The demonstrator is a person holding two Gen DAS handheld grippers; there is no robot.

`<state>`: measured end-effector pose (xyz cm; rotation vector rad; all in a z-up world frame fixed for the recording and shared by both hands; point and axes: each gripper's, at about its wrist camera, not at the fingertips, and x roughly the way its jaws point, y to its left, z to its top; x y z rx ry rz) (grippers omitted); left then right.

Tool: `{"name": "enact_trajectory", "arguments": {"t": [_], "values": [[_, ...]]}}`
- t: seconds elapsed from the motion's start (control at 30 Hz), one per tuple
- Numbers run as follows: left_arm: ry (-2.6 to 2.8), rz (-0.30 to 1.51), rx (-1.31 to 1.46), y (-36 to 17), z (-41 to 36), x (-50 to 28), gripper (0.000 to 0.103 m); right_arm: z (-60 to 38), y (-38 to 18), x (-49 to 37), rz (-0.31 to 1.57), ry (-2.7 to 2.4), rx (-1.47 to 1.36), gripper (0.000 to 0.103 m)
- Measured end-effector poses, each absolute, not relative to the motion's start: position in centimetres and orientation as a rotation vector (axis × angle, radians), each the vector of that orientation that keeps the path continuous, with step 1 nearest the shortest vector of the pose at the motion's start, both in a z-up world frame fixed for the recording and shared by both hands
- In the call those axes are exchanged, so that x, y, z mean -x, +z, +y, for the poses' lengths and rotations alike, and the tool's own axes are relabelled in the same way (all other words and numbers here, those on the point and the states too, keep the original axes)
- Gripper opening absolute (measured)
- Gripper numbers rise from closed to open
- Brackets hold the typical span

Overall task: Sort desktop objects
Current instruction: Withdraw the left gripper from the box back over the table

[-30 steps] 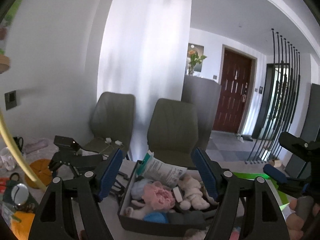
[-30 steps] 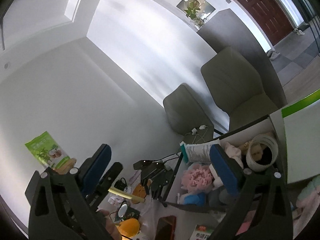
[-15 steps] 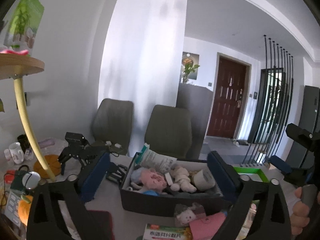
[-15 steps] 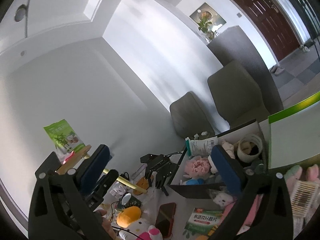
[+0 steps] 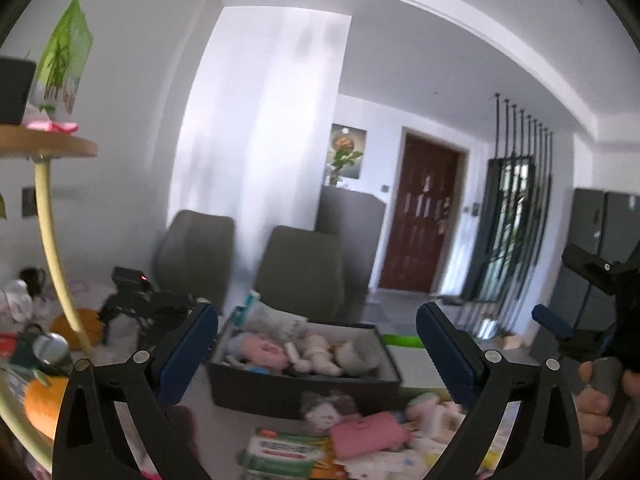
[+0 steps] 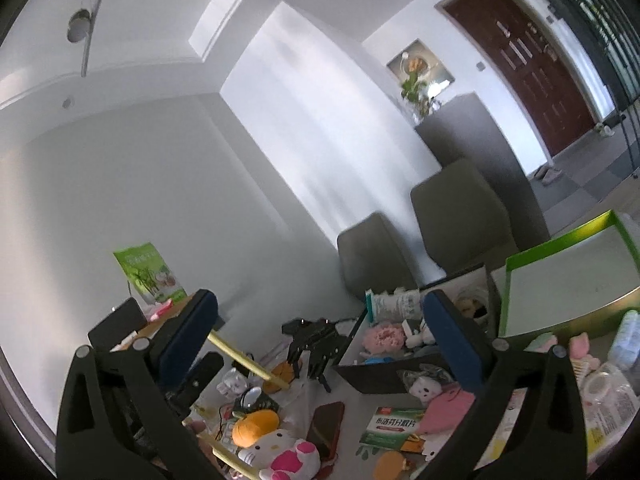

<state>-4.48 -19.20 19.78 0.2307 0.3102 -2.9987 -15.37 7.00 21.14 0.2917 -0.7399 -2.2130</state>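
The dark storage box sits on the table, filled with plush toys, a white packet and a tape roll. My left gripper hangs open before it, with nothing between its blue pads. In front of the box lie a pink pouch and a green-and-white medicine box. My right gripper is open and empty, above the cluttered table and tilted. It also shows at the right edge of the left wrist view as a blue finger, held by a hand.
A green-rimmed tray lies right of the box. A black robot toy, a dark phone, an orange plush and a Hello Kitty plush crowd the left. A yellow-legged shelf stands there. Two grey chairs stand behind.
Both grippers have drawn back from the box, so more of the near table clutter shows. The left jaws have spread wider. The right view has rolled slightly.
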Motion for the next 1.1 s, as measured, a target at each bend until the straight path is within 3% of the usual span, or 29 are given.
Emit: {"name": "enact_trajectory", "arguments": {"t": [0.37,0.53,0.83,1.1], "values": [[-3.104,0.316,-0.282,16.4,-16.0,0.4,0.100,10.6,22.1,9.7,-0.658,-2.275,-0.210,0.103],[-3.131,0.255,-0.335,14.7,-13.8,-0.6,0.100,11.8,19.5,7.5,-0.547,-2.325,-0.218,0.103],[-3.248,0.325,-0.333,12.0,-10.4,-1.1,0.100,16.1,16.0,3.8,-0.439,-2.469,-0.089,0.103],[-3.311,0.307,-0.468,9.4,-6.6,-0.4,0.100,19.6,12.6,2.8,-0.324,-2.619,-0.187,0.103]]}}
